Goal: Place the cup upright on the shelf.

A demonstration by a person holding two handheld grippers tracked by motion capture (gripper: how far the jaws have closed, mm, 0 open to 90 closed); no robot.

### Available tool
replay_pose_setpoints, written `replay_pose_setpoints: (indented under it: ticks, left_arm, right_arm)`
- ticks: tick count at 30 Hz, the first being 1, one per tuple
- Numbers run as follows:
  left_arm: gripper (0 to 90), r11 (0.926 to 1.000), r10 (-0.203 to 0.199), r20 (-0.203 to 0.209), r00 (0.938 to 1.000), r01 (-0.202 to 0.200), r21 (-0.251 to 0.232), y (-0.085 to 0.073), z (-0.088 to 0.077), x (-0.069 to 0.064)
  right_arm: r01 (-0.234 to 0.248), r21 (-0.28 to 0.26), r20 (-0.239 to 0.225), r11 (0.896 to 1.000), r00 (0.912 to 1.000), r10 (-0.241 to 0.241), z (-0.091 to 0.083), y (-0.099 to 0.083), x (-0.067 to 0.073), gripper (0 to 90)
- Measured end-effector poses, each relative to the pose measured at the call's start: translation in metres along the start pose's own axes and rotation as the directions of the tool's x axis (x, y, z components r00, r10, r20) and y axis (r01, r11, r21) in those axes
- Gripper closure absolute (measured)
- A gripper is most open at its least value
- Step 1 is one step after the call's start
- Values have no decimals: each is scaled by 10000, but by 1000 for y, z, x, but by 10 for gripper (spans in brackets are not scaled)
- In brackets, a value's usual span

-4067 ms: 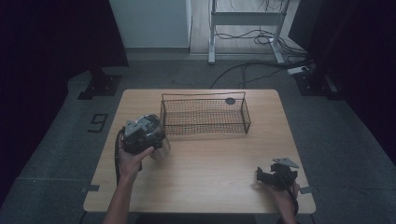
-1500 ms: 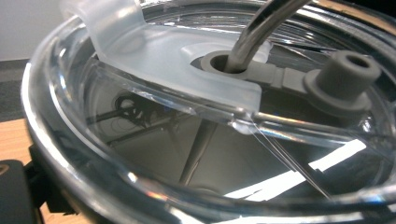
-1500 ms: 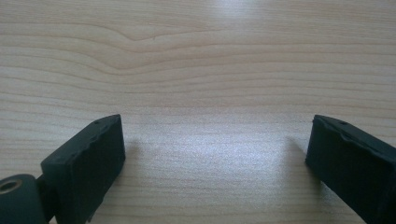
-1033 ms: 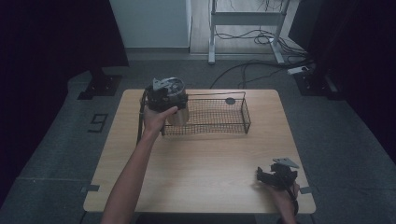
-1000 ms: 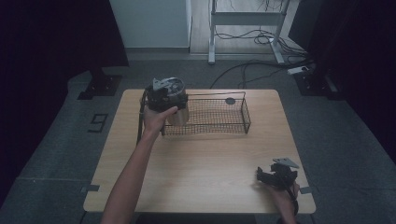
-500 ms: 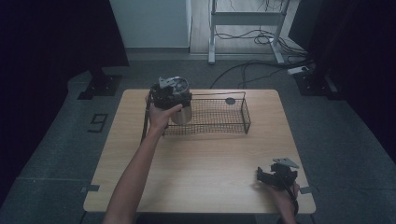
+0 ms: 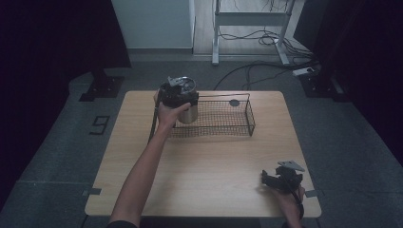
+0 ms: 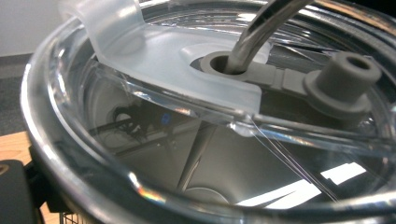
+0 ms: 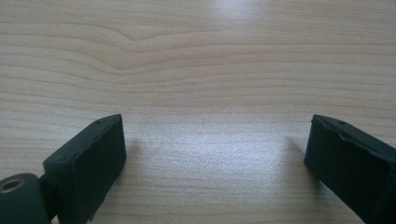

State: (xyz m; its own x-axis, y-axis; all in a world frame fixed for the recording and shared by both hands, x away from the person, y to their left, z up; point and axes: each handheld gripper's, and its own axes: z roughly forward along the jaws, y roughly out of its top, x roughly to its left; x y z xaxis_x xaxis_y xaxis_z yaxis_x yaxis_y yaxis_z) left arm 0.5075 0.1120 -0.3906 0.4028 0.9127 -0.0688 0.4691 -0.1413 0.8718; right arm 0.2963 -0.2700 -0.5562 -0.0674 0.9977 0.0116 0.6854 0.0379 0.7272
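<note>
**Steel tumbler held at the left end of the wire basket**

Nearest, at the near right corner of the wooden table [image 7: 204, 166], the right gripper [image 7: 281, 178] rests low over the bare tabletop. In the right gripper view its two black jaws stand wide apart with nothing but wood grain between them.

Farther in, the person's left forearm stretches from the near edge across the left half of the table. At its far end the left gripper [image 7: 177, 95] holds a steel tumbler [image 7: 188, 111] upright at the left end of the wire basket [image 7: 223, 118]; from the high view it cannot be told whether the tumbler's base is inside the basket or just over its rim. The left gripper view looks closely down on the tumbler's clear lid [image 8: 140, 102], with a grey rubber stopper [image 8: 341, 81] and a metal straw [image 8: 257, 32] passing through the lid's hole. The jaws are hidden by the tumbler, so their exact spread cannot be read, but the tumbler sits clamped against the gripper.

The basket lies across the far middle of the table. A small dark round disc [image 7: 234, 102] lies beside its far rim.
</note>
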Motion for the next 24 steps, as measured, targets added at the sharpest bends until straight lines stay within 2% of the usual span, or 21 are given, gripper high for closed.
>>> replay_pose_setpoints:
  ticks: [9,21,24]
  left_arm:
    - [39,9993,122,-298,9995,-112,348,-12,18,2]
    - [39,9963,24,-350,9994,7,864,-33,36,4]
    - [39,9958,113,-401,9991,-76,907,-37,39,3]
  right_arm:
    - [-8,-5,-3,10000,10000,8,0,0,0,51]
    - [-7,-9,-4,10000,10000,7,0,0,0,51]
    - [17,-10,-9,10000,10000,-17,0,0,0,53]
